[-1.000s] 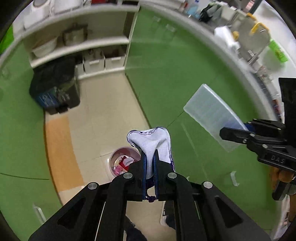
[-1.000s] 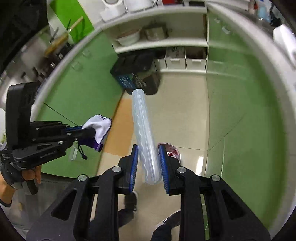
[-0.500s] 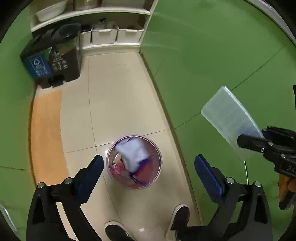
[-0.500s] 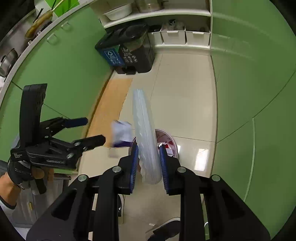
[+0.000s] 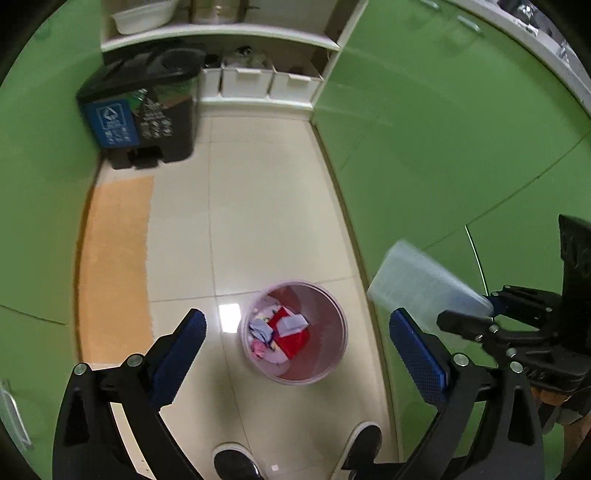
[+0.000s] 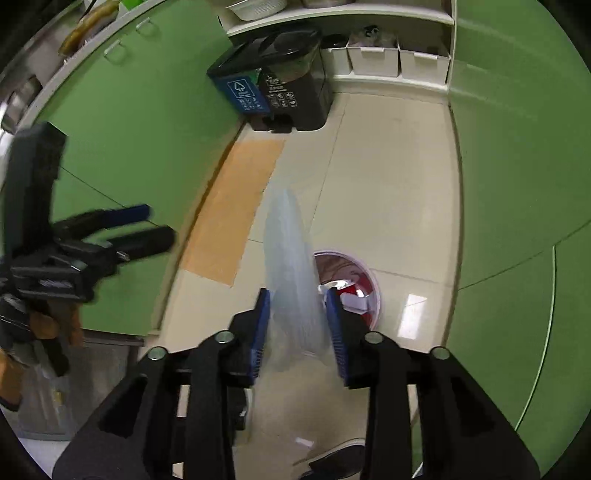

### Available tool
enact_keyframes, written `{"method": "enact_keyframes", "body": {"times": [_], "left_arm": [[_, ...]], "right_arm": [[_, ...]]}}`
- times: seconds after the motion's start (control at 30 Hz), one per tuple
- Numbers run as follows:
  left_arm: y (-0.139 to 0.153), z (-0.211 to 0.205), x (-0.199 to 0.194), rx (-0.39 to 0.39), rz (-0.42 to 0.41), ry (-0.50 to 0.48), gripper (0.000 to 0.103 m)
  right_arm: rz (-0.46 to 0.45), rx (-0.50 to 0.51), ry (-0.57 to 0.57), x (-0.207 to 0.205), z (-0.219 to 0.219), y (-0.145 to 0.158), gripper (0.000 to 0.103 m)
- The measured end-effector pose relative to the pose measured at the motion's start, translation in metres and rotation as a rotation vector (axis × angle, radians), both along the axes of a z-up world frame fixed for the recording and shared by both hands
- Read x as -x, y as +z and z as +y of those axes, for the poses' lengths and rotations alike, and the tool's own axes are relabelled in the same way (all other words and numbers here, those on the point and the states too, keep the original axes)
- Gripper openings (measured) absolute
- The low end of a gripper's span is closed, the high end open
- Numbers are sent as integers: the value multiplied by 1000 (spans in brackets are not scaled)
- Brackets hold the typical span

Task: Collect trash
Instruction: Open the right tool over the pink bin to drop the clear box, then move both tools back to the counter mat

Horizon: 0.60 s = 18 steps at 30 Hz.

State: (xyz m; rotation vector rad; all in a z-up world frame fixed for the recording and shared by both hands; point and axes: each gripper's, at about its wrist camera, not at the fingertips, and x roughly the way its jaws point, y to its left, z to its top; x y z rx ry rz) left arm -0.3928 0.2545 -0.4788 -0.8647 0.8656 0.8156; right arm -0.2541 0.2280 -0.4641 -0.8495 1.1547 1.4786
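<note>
A pink round waste bin (image 5: 334, 354) stands on the tiled floor with red, white and pink scraps inside. My left gripper (image 5: 297, 349) is open wide and empty above it. My right gripper (image 6: 297, 319) holds a clear plastic tray (image 6: 291, 273) between its pads, which have spread a little; the tray is blurred. The bin (image 6: 371, 284) shows partly behind the tray in the right wrist view. The tray (image 5: 421, 286) and right gripper (image 5: 480, 314) show right of the bin in the left wrist view. The left gripper (image 6: 144, 229) shows at left in the right wrist view.
A black and blue pedal bin (image 5: 144, 118) stands at the far end of the floor below white shelves (image 5: 221, 35). Green cabinets (image 5: 461, 155) line both sides. An orange mat (image 5: 114, 258) lies on the left. The person's shoes (image 5: 236, 461) are below.
My left gripper opened and dropped the white cloth scrap into the bin. My right gripper has moved over the bin and its jaws have widened a little around the tray.
</note>
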Motion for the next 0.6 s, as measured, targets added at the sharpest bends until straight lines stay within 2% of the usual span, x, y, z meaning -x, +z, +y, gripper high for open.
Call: {"method": "enact_keyframes", "body": {"times": [0.03, 0.07, 0.37, 0.5, 0.6], "left_arm": [[4, 1, 3, -4, -2, 7, 96], [6, 1, 5, -10, -1, 9, 96], [27, -6, 4, -30, 4, -4, 96], [50, -13, 1, -26, 4, -21, 96], [87, -24, -5, -26, 7, -45, 96]], "right_arm": [[-1, -8, -8, 0, 0, 0, 85], [0, -15, -14, 0, 0, 0, 97], [-34, -1, -65, -7, -13, 15, 98], [-31, 0, -91, -8, -23, 49, 98], [-24, -7, -111, -10, -34, 88, 98]]}}
